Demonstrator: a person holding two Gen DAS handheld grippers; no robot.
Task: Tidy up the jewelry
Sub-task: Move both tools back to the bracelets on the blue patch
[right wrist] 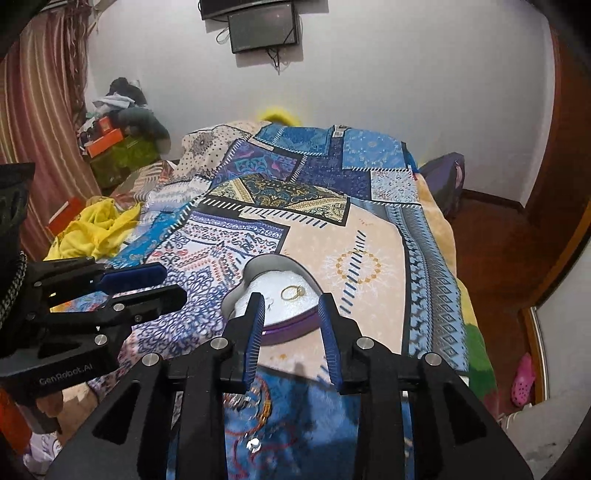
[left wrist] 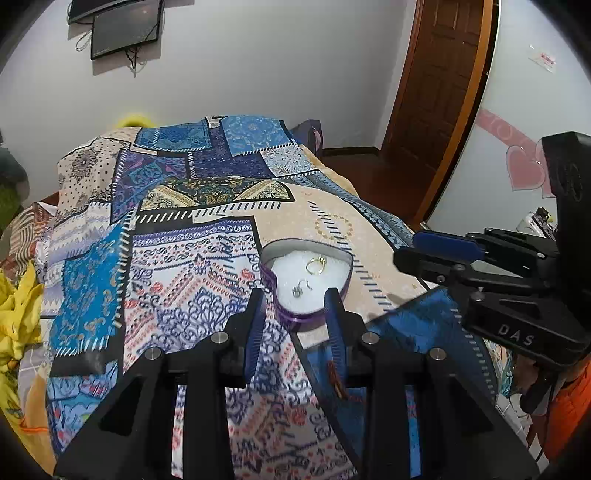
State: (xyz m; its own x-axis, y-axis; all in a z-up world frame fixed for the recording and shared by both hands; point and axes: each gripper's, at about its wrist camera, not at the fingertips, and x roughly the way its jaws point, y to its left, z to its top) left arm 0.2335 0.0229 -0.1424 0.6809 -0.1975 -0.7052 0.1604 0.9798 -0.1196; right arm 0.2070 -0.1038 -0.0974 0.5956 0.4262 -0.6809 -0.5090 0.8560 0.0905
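Note:
A purple heart-shaped box with a white lining lies open on the patterned bedspread. It also shows in the right wrist view. Inside lie a gold ring and a small silver piece. My left gripper is open and empty, its fingertips just before the box's near rim. My right gripper is open and empty, over the box's near edge. Each gripper shows from the side in the other view. More loose jewelry lies on the blue patch under the right gripper.
The bedspread covers the whole bed. A yellow cloth lies at the bed's left side. A wooden door stands at the right. A wall screen hangs behind the bed. Clutter is piled by the curtain.

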